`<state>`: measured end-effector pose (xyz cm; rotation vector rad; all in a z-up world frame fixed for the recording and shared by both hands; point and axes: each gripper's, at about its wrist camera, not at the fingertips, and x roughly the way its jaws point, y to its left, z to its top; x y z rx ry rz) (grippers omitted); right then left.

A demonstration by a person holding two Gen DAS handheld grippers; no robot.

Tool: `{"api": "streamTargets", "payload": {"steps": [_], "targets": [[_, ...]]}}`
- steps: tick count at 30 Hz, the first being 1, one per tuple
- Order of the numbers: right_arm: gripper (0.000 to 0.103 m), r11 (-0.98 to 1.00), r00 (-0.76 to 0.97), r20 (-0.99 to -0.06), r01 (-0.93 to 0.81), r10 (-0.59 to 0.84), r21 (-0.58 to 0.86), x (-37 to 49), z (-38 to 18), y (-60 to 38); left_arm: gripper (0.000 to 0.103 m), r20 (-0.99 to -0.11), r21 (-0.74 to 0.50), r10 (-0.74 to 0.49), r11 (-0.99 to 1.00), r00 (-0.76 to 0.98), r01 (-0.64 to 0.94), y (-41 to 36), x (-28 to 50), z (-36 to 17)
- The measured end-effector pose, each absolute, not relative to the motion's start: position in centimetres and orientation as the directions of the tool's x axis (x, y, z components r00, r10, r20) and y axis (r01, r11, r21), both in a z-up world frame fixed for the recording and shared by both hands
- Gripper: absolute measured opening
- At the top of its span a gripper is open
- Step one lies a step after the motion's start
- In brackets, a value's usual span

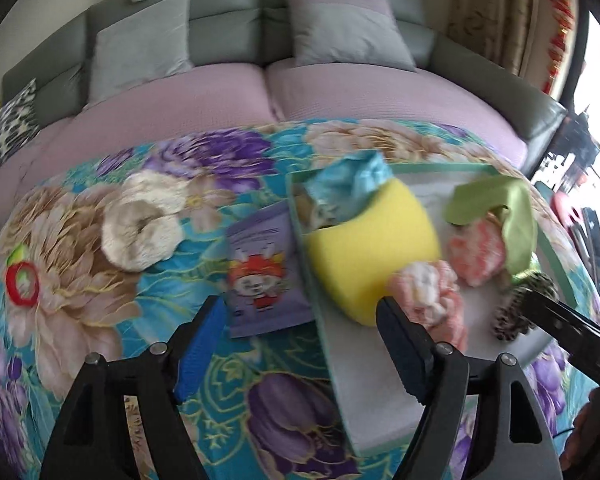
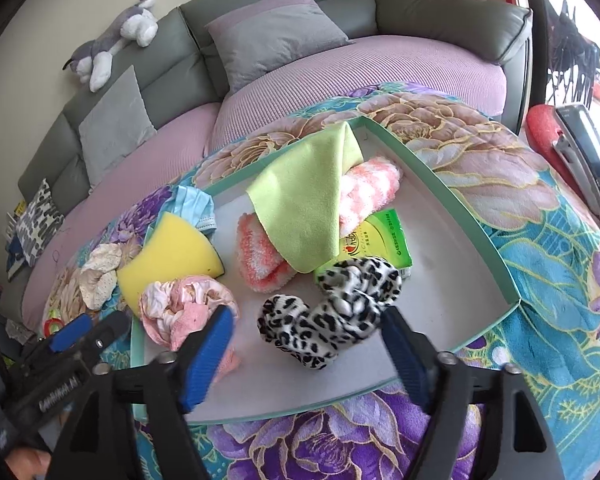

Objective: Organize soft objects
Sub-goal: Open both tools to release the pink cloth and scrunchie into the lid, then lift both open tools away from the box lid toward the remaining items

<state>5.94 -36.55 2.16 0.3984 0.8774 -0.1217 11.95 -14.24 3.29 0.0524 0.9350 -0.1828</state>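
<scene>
A teal-walled tray (image 2: 440,176) on the floral blanket holds a yellow sponge (image 2: 168,252), a pink cloth (image 2: 184,308), a green cloth (image 2: 304,200) draped over pink-white fuzzy socks (image 2: 368,188), and a leopard-print soft piece (image 2: 340,300). My right gripper (image 2: 308,318) stands open just in front of the leopard piece, pads apart from it. My left gripper (image 1: 304,312) is open and holds nothing, straddling the tray's left wall (image 1: 300,216) near the sponge (image 1: 364,240) and a purple packet (image 1: 260,272). A cream fluffy piece (image 1: 140,224) lies outside the tray to the left.
A blue cloth (image 1: 352,180) hangs over the tray's far left corner, and a green tissue pack (image 2: 384,236) lies under the socks. A red ring (image 1: 22,284) sits at the blanket's left edge. Behind is a grey sofa (image 2: 440,12) with cushions and a plush dog (image 2: 112,40).
</scene>
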Motion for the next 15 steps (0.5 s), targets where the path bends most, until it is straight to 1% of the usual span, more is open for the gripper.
{"api": "streamTargets", "payload": {"steps": [1, 2, 4, 8, 10, 13, 15], "targets": [[0.095, 0.923, 0.636, -0.769, 0.261, 0.056, 0.283, 6.0, 2.2, -36.4, 0.089, -0.807, -0.033, -0.121, 0.987, 0.579, 0.16, -13.8, 12.1, 3.1], [0.097, 0.925, 0.636, -0.769, 0.258, 0.055, 0.279, 6.1, 2.2, -36.3, 0.091, -0.81, -0.028, -0.103, 0.99, 0.577, 0.138, -13.3, 12.2, 2.9], [0.102, 0.929, 0.637, -0.769, 0.253, 0.048, 0.269, 6.1, 2.2, -36.1, 0.092, -0.814, -0.018, -0.079, 0.994, 0.576, 0.11, -12.7, 12.3, 2.5], [0.103, 0.935, 0.641, -0.767, 0.252, 0.032, 0.249, 6.1, 2.2, -35.8, 0.092, -0.81, -0.015, -0.051, 0.998, 0.584, 0.068, -11.8, 12.5, 2.2], [0.103, 0.939, 0.641, -0.767, 0.249, 0.022, 0.236, 6.1, 2.2, -35.6, 0.099, -0.81, -0.009, -0.041, 0.998, 0.586, 0.057, -11.6, 12.5, 2.1], [0.103, 0.945, 0.643, -0.766, 0.242, 0.015, 0.222, 6.2, 2.3, -35.4, 0.1, -0.807, 0.005, -0.017, 0.999, 0.591, 0.035, -11.2, 12.5, 2.0], [0.103, 0.947, 0.644, -0.765, 0.24, 0.011, 0.215, 6.2, 2.4, -35.2, 0.1, -0.806, -0.008, -0.019, 1.0, 0.592, 0.023, -10.9, 12.7, 2.1]]}}
